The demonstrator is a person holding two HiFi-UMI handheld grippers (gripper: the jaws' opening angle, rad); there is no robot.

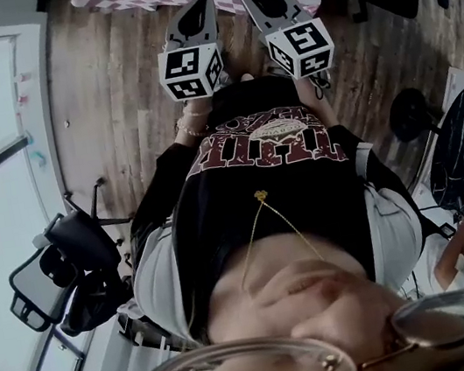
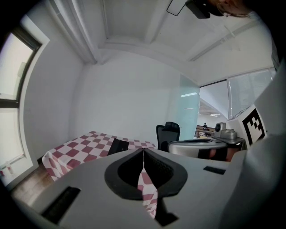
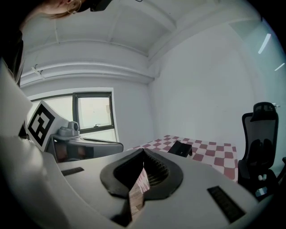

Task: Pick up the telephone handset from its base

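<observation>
Left claw (image 2: 143,149) closed, tips meeting, empty; right claw (image 3: 144,151) likewise.

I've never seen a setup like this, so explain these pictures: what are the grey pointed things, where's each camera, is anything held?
A person holds a grasping tool in each hand. One picture comes from a head camera looking down over the person's chest; the other two cameras ride on the tools. The left tool and right tool both have jaws closed and hold nothing. Ahead stands a checkered-cloth table; a dark object lies on it, perhaps the telephone, too small to tell.
</observation>
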